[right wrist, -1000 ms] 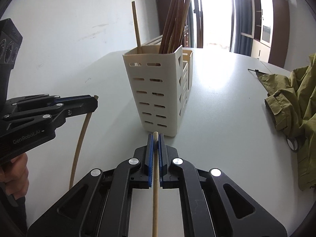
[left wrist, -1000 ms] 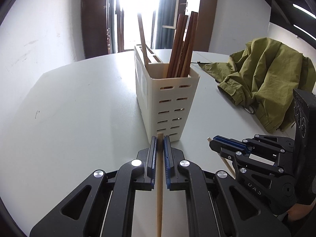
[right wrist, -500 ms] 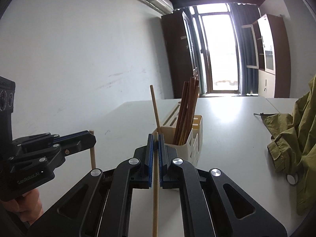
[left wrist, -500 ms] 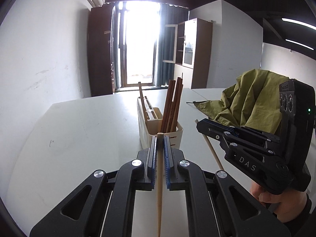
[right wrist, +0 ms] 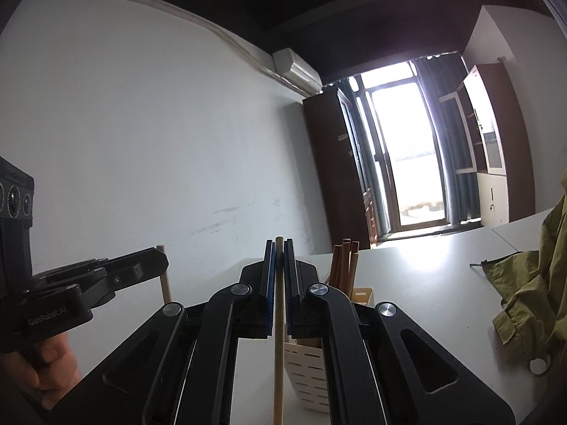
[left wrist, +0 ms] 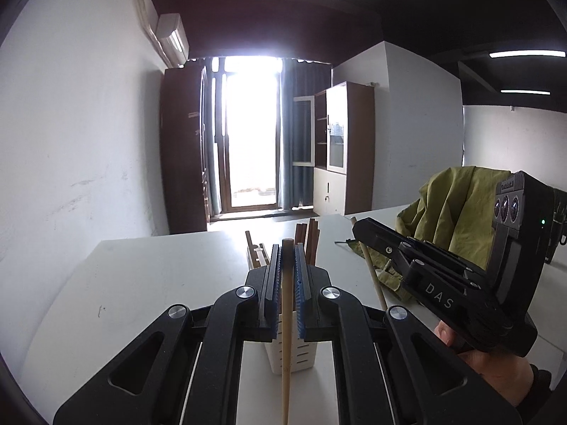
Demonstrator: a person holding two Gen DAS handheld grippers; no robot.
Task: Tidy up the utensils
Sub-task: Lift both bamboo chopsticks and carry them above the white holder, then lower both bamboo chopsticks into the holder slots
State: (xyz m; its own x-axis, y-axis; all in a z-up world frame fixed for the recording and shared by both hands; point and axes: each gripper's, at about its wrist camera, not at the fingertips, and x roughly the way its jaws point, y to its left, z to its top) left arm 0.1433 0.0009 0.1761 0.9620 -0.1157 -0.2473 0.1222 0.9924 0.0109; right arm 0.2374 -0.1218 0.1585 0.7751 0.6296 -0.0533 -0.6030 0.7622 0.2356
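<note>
My left gripper (left wrist: 287, 248) is shut on a light wooden chopstick (left wrist: 286, 336) that runs upright between its jaws. My right gripper (right wrist: 279, 244) is shut on another light chopstick (right wrist: 279, 347). Each gripper also shows in the other's view: the right one (left wrist: 358, 226) and the left one (right wrist: 161, 258). The cream slotted utensil holder (left wrist: 301, 357) stands on the white table below both grippers, mostly hidden behind the fingers; it also shows in the right wrist view (right wrist: 312, 375). Several dark brown chopsticks (right wrist: 345, 265) stand in it.
An olive green jacket (left wrist: 457, 212) lies on the table (left wrist: 141, 283) to the right of the holder. A white wall runs along the left. A bright glass door and brown cabinets stand at the back.
Both grippers have risen and tilted up with their chopsticks. The holder now sits lower in both views and the ceiling shows.
</note>
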